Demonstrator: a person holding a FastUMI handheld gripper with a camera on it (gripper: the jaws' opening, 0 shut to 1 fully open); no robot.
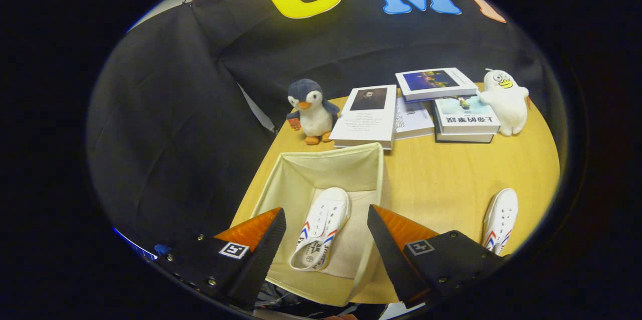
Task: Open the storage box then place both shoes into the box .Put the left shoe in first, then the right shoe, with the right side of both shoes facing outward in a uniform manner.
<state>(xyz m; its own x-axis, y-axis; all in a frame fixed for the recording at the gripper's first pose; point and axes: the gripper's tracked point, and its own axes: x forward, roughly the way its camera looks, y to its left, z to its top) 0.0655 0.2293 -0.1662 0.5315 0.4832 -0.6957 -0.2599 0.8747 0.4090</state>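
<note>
Round pale wooden table (441, 179), black creased cloth wall (165, 124) behind, light strip, perhaps a gap, between cloth panels

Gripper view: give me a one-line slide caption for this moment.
Open claw above the open storage box, one shoe lying inside between the fingers, the second shoe on the table.
</note>
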